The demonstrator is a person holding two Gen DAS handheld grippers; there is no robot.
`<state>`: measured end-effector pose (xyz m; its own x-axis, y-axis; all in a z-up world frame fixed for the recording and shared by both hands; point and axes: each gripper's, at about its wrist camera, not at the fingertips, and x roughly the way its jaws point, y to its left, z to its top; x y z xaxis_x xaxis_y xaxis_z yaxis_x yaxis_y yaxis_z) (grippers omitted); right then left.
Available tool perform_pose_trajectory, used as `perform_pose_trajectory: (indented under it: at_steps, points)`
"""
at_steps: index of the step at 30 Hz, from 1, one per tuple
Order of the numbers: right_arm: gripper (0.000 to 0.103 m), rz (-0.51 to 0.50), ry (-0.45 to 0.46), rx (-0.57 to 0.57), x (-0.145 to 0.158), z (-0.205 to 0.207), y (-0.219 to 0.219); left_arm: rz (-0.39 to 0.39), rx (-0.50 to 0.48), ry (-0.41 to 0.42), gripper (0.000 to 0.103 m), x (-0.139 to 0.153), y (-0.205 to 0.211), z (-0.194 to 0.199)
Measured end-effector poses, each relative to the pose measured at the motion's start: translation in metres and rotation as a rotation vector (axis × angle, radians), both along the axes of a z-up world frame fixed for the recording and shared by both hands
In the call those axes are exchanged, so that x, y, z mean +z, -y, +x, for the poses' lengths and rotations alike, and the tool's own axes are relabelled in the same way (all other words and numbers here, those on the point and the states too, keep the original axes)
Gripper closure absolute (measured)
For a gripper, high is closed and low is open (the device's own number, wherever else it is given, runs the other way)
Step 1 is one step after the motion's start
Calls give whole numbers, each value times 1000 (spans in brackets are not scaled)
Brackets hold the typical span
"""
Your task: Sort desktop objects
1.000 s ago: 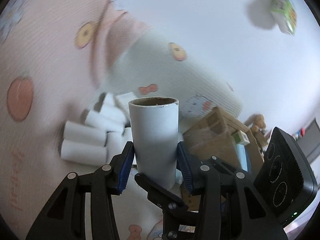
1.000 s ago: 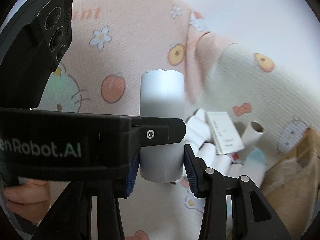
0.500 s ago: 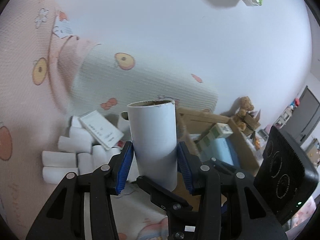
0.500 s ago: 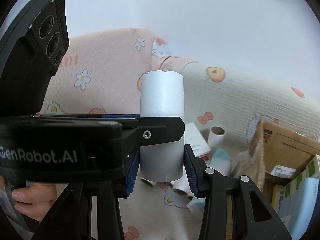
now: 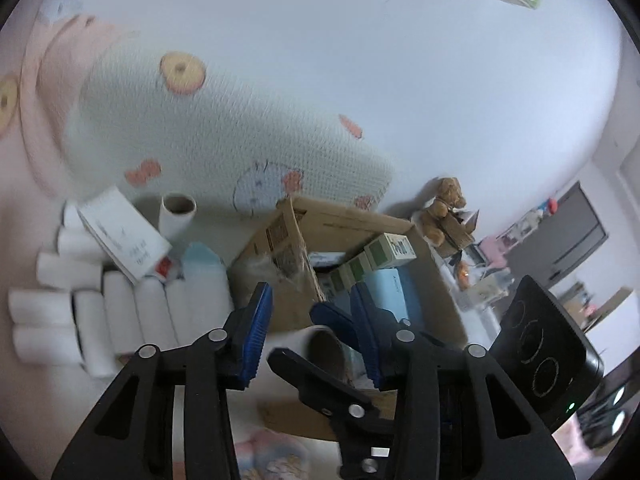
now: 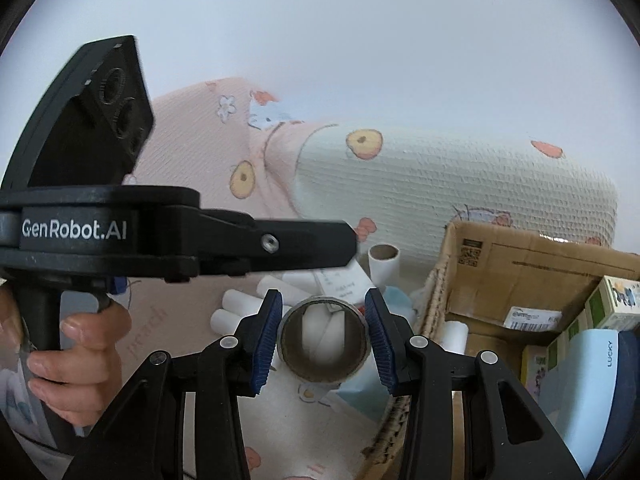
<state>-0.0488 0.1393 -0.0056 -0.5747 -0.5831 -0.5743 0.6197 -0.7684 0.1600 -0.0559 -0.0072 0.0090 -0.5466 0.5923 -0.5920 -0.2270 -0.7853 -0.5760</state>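
A white paper tube (image 6: 322, 376) lies end-on between the blue pads of my right gripper (image 6: 322, 320), and both pads touch its rim. The jaws are closing. In the left wrist view the same tube (image 5: 302, 334) lies low between the fingers of my left gripper (image 5: 311, 308). Its dark mouth faces right, and the left pads stand apart from it. Those jaws are closing too. A right finger (image 5: 332, 316) crosses over the tube there. The left gripper (image 6: 344, 244) juts in from the left above the tube.
An open cardboard box (image 5: 348, 224) (image 6: 520, 264) with small green cartons (image 5: 388, 248) and a light blue case (image 6: 580, 372) stands just beyond. Several white tubes (image 5: 120, 304) and a white card (image 5: 124, 236) lie left of it. A pillow (image 5: 240, 120) lies behind. A hand (image 6: 80, 340) holds the left gripper's handle.
The tube stood upright in both grippers; now it has tipped over, lies along the right fingers and is out of the left pads. Both views have swung toward the cardboard box.
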Motion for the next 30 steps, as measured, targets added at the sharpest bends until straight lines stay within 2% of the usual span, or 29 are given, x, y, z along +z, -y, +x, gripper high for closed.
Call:
perform_pose_trajectory:
  at_steps: [1,2,3,9,15,20,23,25,27,30]
  points:
    - [68,15,2,-11,-1,3,4,-9,19,-5,59,-2,1,0]
    - [83,36,11,-8,-2,1,9,-27,37,-8,59,-3,4,1]
    - [92,53,28,-11,-3,-3,12,-59,63,-12,59,-5,7,1]
    - [92,60,76,-44,1,-16,16,-143,137,25,59,-30,30,7]
    - [92,111,45,-5,2,-5,23,-210,136,21,59,-52,40,17]
    - [92,117,-4,35,-4,9,22,-186,86,-36,59,-76,41,38]
    - [92,98,-48,62,-6,28,11,-221,63,-87,59,-92,33,53]
    - [92,123,-89,53,-9,38,7,-221,22,-110,59,-104,26,61]
    - [92,142,-127,61,-14,52,5,-191,-19,-95,59,-116,23,65]
    - [92,156,-136,87,-20,73,2,-151,-63,-55,59,-135,19,67]
